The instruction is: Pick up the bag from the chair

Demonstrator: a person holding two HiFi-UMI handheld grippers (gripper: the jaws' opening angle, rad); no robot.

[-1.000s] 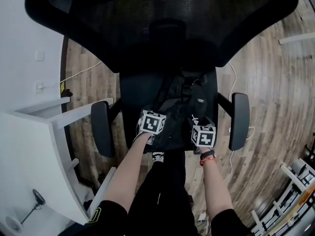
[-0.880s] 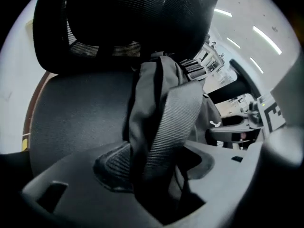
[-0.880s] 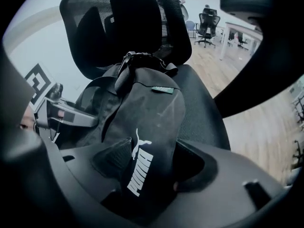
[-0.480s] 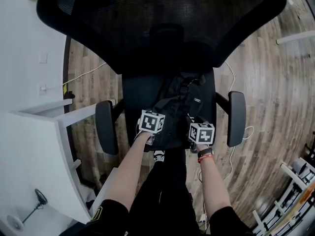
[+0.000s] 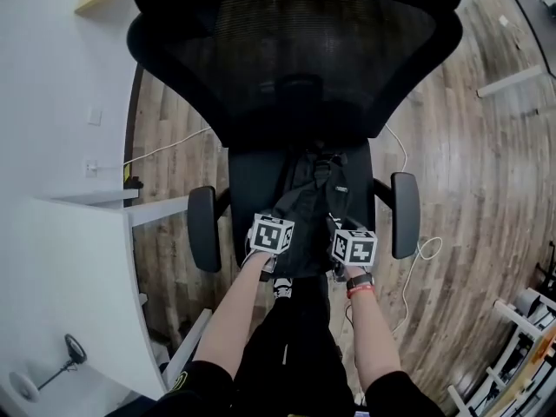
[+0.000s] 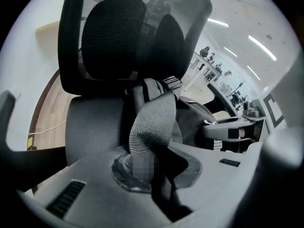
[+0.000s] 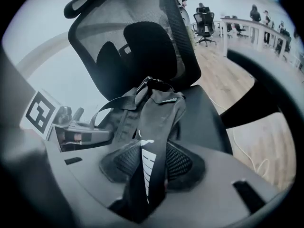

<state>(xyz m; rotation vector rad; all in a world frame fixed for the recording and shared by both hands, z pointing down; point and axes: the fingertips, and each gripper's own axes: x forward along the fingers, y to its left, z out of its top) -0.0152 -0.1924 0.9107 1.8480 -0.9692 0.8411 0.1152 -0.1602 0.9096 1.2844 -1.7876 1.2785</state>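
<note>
Overhead plus two close views, shared chair (image 5: 295, 68)

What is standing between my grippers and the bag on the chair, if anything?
Nothing visible. The left gripper is shut on the grey webbing strap of the bag, and the right gripper on its padded shoulder strap. The armrests flank the bag without touching it, so lifting straight up looks unobstructed.

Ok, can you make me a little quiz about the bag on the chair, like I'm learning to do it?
1. True or false: the left hand-held gripper is clamped on a grey strap.
2. The bag rests on: A) the floor, B) the chair seat, C) the white desk.
3. Fill in: the right hand-held gripper pinches a black strap with a ___ mark.
Key: 1 true; 2 B; 3 white.
</note>
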